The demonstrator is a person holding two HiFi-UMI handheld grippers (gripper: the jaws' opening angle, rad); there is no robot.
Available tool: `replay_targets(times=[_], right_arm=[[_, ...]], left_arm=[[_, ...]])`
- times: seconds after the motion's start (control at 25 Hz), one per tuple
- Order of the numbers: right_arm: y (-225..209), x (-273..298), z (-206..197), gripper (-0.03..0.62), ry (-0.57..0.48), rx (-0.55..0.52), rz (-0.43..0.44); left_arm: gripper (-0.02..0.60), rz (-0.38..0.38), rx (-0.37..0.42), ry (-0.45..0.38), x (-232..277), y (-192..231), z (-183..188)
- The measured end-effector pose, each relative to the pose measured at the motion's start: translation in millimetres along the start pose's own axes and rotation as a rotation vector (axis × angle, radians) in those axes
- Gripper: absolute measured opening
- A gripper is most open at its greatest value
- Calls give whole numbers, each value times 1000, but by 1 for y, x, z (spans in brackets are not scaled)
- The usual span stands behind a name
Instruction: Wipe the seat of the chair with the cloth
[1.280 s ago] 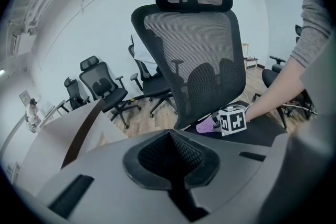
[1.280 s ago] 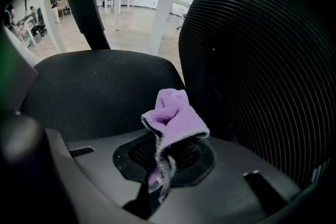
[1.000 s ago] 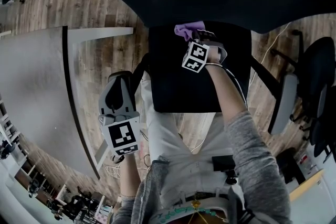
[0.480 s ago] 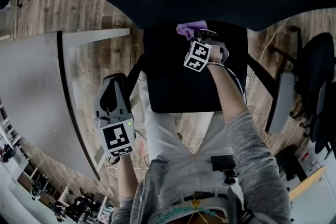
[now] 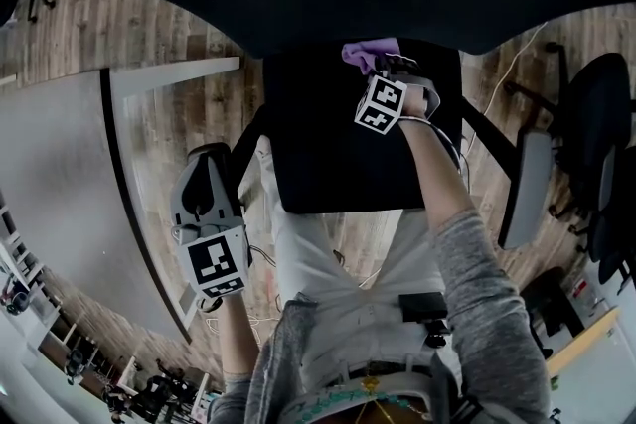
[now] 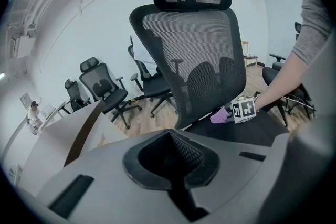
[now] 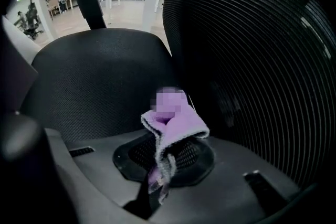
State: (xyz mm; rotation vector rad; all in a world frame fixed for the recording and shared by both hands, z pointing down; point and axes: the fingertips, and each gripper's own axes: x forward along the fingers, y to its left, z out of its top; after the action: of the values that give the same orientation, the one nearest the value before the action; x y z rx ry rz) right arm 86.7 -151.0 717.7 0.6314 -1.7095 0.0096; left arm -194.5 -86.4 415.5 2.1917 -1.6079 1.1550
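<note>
The black mesh chair seat (image 5: 338, 154) lies in the middle of the head view, its backrest (image 6: 194, 55) rising at the far side. My right gripper (image 5: 386, 72) is shut on a purple cloth (image 5: 366, 52) at the seat's far edge, close to the backrest. In the right gripper view the cloth (image 7: 176, 126) bunches out of the shut jaws over the seat (image 7: 94, 81). My left gripper (image 5: 202, 186) hangs off the seat's left side, over the floor, shut and holding nothing. From the left gripper view the cloth (image 6: 220, 116) shows small beside the right gripper's marker cube (image 6: 243, 110).
A grey table (image 5: 60, 184) with a dark edge stands to the left. The chair's armrest (image 5: 524, 186) sticks out on the right, with another dark chair (image 5: 601, 134) beyond it. Several office chairs (image 6: 102, 92) stand behind. The person's legs (image 5: 338, 263) are against the seat's near edge.
My left gripper has drifted down and to the left, away from the seat. The right gripper with the cloth has shifted slightly right along the seat's far edge.
</note>
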Motion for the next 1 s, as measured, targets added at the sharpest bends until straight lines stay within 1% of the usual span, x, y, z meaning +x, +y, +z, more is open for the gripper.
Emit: replay_targets(times=[0.2,0.44,0.64,0.88,1.0], right_arm=[[-1,0,-17,48,16,20,5],[-4,-2,-27,48,25,26,1],[-9,-6,-39,48,40,16,-25],[-18,-13,-63,48,61,29,-43],[-20,-16,-74,48,70,53,-42]], left_arm=[[2,0,4,1,1,-1,0],[2,4,12,1,1,-1,0],[2,2,10,1,1,-1,0],[2,3,13,4,1,-1,1],[2,7,22,6,2,-3,0]])
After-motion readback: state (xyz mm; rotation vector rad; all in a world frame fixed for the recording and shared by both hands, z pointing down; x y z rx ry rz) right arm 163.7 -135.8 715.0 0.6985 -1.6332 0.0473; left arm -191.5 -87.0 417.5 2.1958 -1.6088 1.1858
